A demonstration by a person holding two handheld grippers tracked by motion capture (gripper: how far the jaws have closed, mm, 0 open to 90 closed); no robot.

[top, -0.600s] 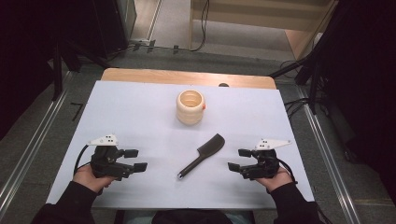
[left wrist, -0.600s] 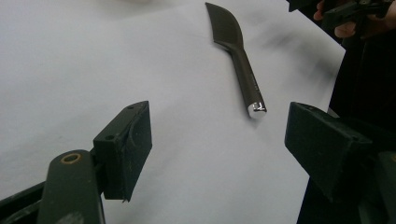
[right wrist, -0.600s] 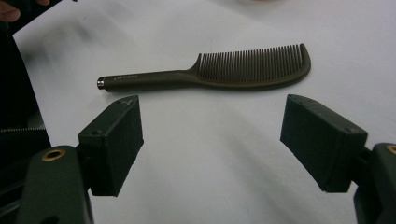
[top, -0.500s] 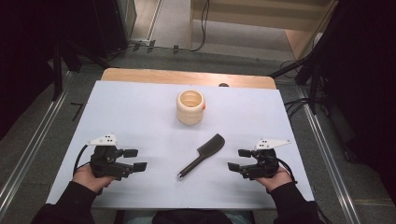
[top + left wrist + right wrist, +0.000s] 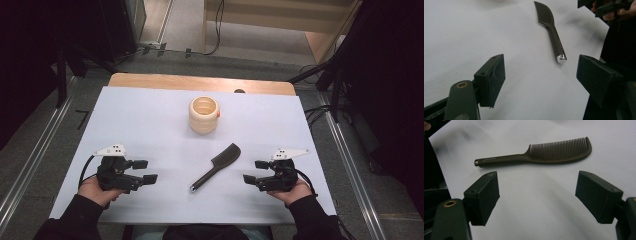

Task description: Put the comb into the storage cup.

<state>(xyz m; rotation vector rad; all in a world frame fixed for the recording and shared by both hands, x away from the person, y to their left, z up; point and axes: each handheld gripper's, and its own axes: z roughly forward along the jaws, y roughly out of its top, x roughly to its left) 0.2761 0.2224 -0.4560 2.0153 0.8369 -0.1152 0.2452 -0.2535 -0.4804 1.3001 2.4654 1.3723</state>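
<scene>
Dark comb (image 5: 216,167) is lying mid-tabletop (image 5: 150,115), toward near edge, btwn left gripper (image 5: 142,171) & right gripper (image 5: 252,171); both jaws are gaping wide, holding nothing. Wooden cup (image 5: 204,114) is standing upright nearer far edge.

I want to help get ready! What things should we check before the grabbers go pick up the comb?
1. Left gripper open, holding nothing: ok.
2. Right gripper open, holding nothing: ok.
3. Comb lies flat on the white table between both grippers, nothing on top of it: ok.
4. Comb handle free to grab, its metal-tipped end pointing toward the person: ok.
5. Ribbed cream cup stands upright, well apart from the comb: ok.
6. Whether the cup has anything inside: cannot tell.
</scene>
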